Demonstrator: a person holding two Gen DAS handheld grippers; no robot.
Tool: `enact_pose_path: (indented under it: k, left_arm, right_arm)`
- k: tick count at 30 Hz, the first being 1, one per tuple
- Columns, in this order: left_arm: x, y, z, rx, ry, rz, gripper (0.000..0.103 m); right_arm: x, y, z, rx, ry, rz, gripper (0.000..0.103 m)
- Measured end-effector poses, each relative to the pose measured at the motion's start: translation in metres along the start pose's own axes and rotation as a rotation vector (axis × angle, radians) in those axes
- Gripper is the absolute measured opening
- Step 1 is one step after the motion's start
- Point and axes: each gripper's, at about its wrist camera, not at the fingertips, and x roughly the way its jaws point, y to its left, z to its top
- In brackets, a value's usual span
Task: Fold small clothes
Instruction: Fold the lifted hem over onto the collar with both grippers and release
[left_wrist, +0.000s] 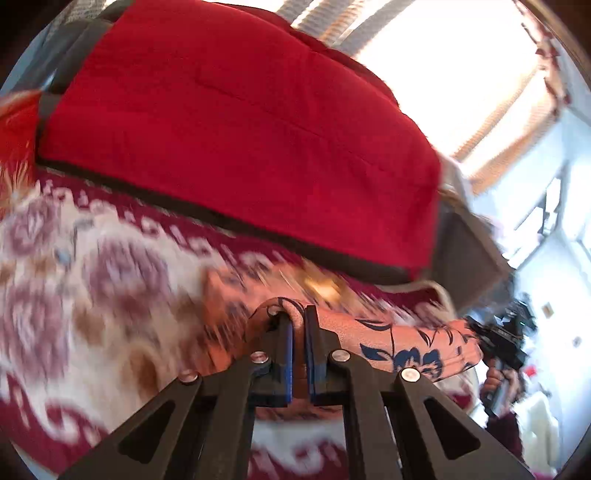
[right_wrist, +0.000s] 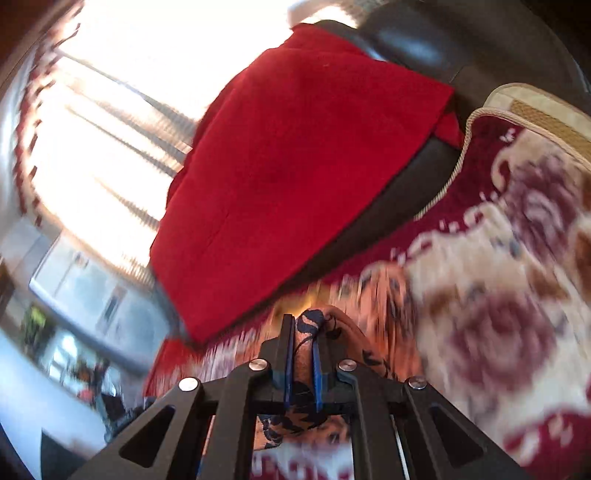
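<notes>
A small orange garment with a dark blue flower print (left_wrist: 402, 347) lies on a maroon and cream floral cover. My left gripper (left_wrist: 299, 317) is shut on one edge of it, the cloth pinched between the blue pads. The garment stretches to the right in the left wrist view. My right gripper (right_wrist: 303, 332) is shut on another part of the same garment (right_wrist: 384, 314), with cloth bunched between and below its pads. Both views are blurred by motion.
The floral cover (left_wrist: 110, 280) spreads under both grippers. A red cloth (left_wrist: 236, 133) drapes over a dark sofa back (right_wrist: 406, 40) just beyond. A bright curtained window (right_wrist: 122, 92) lies behind. A cream trimmed cushion edge (right_wrist: 535, 114) is at the right.
</notes>
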Motion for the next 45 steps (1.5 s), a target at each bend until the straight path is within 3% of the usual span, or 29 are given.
enact_pose_path:
  k: [4,6,8,11,12,13,15,17,18,19,20,21,22,26,28,29,33,39,42,44,45]
  left_arm:
    - [0.078,0.033,0.042,-0.089,-0.013,0.104,0.006]
    - [0.136,0.055,0.046,-0.131,0.066,0.155,0.006]
    - [0.172,0.072,0.038,-0.170,0.130,0.213,0.006]
    - [0.186,0.101,0.024,-0.281,0.122,0.171,0.006]
    - [0.182,0.112,0.020,-0.343,0.103,0.122,0.006]
    - [0.176,0.120,0.016,-0.395,0.079,0.076,0.007]
    - [0.153,0.125,0.012,-0.452,0.006,0.007,0.007]
    - [0.122,0.118,0.009,-0.454,-0.091,-0.040,0.011]
    - [0.107,0.114,0.007,-0.449,-0.144,-0.021,0.027]
    - [0.084,0.107,0.002,-0.447,-0.218,0.024,0.062]
    - [0.066,0.101,-0.004,-0.459,-0.268,0.063,0.077]
    - [0.051,0.096,-0.012,-0.476,-0.299,0.094,0.082]
    - [0.044,0.092,-0.018,-0.482,-0.297,0.107,0.082]
    - [0.034,0.056,-0.076,-0.483,-0.095,0.073,0.082]
    - [0.038,0.048,-0.106,-0.524,-0.041,-0.004,0.082]
    - [0.046,0.047,-0.126,-0.575,0.002,-0.042,0.082]
    - [0.079,0.053,-0.154,-0.692,0.111,-0.045,0.082]
    - [0.096,0.077,-0.158,-0.798,-0.037,-0.095,0.083]
    - [0.102,0.083,-0.151,-0.780,-0.114,-0.101,0.081]
    - [0.102,0.089,-0.149,-0.784,-0.167,-0.107,0.072]
    - [0.102,0.089,-0.145,-0.777,-0.172,-0.099,0.048]
  right_arm:
    - [0.085,-0.038,0.042,0.157,-0.028,-0.015,0.010]
    - [0.126,-0.069,0.046,0.259,-0.007,-0.039,0.011]
    - [0.149,-0.091,0.043,0.317,-0.005,-0.080,0.019]
    - [0.157,-0.114,0.037,0.347,-0.045,-0.081,0.044]
    - [0.152,-0.120,0.036,0.361,-0.073,-0.070,0.070]
    - [0.142,-0.125,0.034,0.380,-0.114,-0.060,0.080]
    - [0.123,-0.127,0.030,0.382,-0.176,-0.054,0.080]
    - [0.110,-0.116,0.026,0.314,-0.148,-0.078,0.080]
    - [0.104,-0.108,0.022,0.285,-0.146,-0.087,0.080]
    - [0.096,-0.097,0.015,0.237,-0.142,-0.101,0.080]
    - [0.091,-0.090,0.010,0.202,-0.136,-0.111,0.080]
    - [0.085,-0.076,0.001,0.156,-0.116,-0.128,0.080]
    - [0.078,-0.076,-0.009,0.136,-0.097,-0.124,0.080]
    - [0.063,-0.043,-0.055,0.072,-0.008,-0.064,0.080]
    - [0.053,-0.033,-0.083,0.075,0.032,-0.016,0.080]
    - [0.050,-0.033,-0.097,0.088,0.055,0.004,0.080]
    - [0.054,-0.050,-0.141,0.249,0.132,0.066,0.080]
    - [0.091,-0.083,-0.146,0.379,0.115,-0.016,0.078]
    - [0.104,-0.095,-0.141,0.434,0.083,-0.018,0.073]
    - [0.109,-0.092,-0.137,0.417,0.056,-0.027,0.067]
    - [0.113,-0.091,-0.136,0.399,0.047,-0.043,0.047]
